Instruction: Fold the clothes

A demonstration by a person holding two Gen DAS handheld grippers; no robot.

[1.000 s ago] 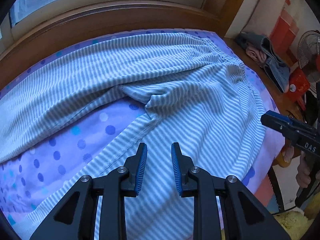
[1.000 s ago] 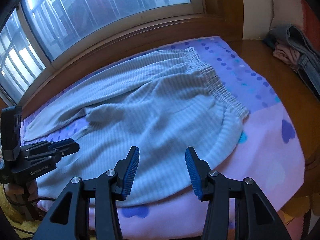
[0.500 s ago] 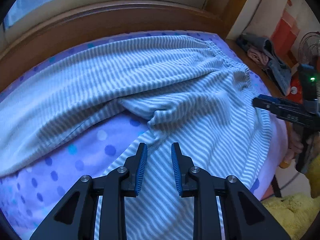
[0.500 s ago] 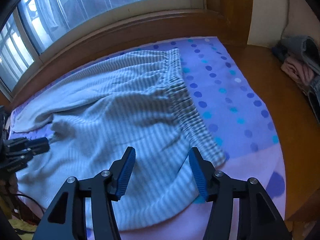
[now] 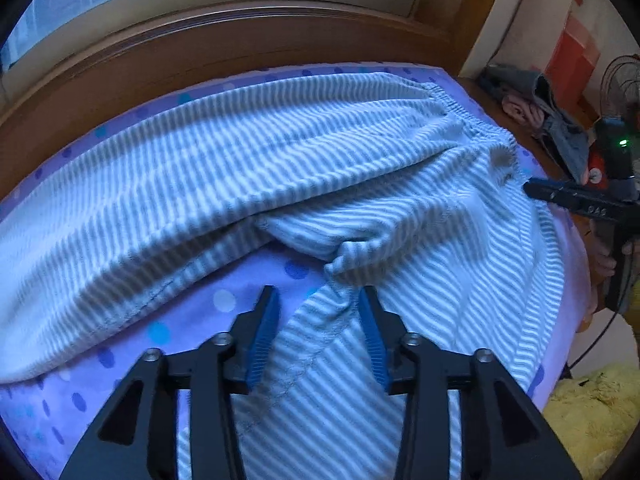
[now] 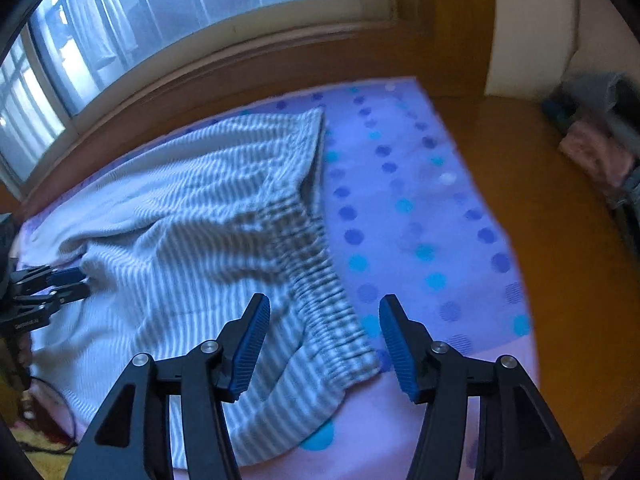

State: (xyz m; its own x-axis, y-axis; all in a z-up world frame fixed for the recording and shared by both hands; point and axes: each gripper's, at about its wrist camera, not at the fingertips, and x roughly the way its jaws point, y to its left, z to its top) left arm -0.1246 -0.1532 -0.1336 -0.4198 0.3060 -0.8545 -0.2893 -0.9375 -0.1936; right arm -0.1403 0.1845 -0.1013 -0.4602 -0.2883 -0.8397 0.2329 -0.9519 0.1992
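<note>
Blue-and-white striped trousers (image 5: pixel 280 168) lie spread on a purple dotted sheet (image 5: pixel 192 320), waistband (image 6: pixel 320 280) to the right. My left gripper (image 5: pixel 319 300) hovers over the crotch, where the near leg's inner seam bunches. Its jaws are opening, the seam edge lies below and between them, and the pads do not press it. My right gripper (image 6: pixel 325 308) stands open over the near end of the gathered waistband, with the fabric between the fingers untouched. Each gripper also shows in the other's view: right gripper (image 5: pixel 560 196), left gripper (image 6: pixel 68 280).
A wooden sill and window frame (image 5: pixel 240 40) run along the far side. A wooden ledge (image 6: pixel 560 240) to the right carries a heap of grey and pink clothes (image 6: pixel 596 148). A fan (image 5: pixel 624 80) and yellow fluffy fabric (image 5: pixel 592 412) sit off the right edge.
The left gripper's jaws have spread wider over the crotch seam. The right gripper has moved along the trousers to the waistband's near end and opened a little more.
</note>
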